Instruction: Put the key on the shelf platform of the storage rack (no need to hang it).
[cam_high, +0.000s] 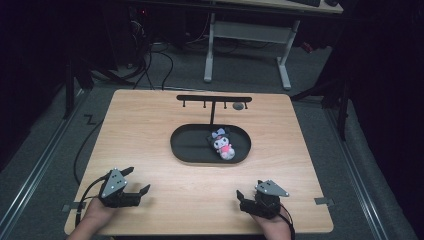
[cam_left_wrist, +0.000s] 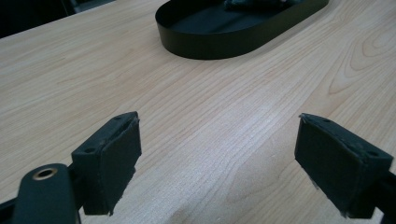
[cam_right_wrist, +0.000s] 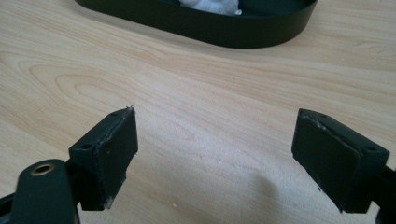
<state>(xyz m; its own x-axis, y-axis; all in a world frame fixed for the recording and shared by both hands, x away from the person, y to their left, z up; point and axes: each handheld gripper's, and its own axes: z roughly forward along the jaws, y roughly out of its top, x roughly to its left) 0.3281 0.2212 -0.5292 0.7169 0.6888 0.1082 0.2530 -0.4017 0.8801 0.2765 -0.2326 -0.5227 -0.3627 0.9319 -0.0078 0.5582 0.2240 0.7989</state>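
Left gripper (cam_high: 139, 181): held low over the near left part of the wooden table (cam_high: 150, 130), jaws spread wide with only bare wood between them — nothing gripped; it faces toward the tray.
Left gripper view: the black pads (cam_left_wrist: 122, 154) stand far apart, the tray's near wall ahead and up to the right.
Tray (cam_high: 190, 150): a black oval dish at the table's middle, long axis running left to right, well apart from both grippers.
Hook stand (cam_high: 213, 99): a black T-shaped bar rising from the tray's far edge, crossbar parallel to the tray's length; a small grey piece hangs at its right end.
Plush doll (cam_high: 223, 142): lies inside the tray, right of centre — dark head with ears toward the far side, pink body and pale feet toward the near right, so its length runs slightly diagonal.
Writing: no label or brand can be read anywhere.
Right gripper (cam_high: 245, 196): over the near right part of the table, jaws wide apart, empty, aimed at the tray.
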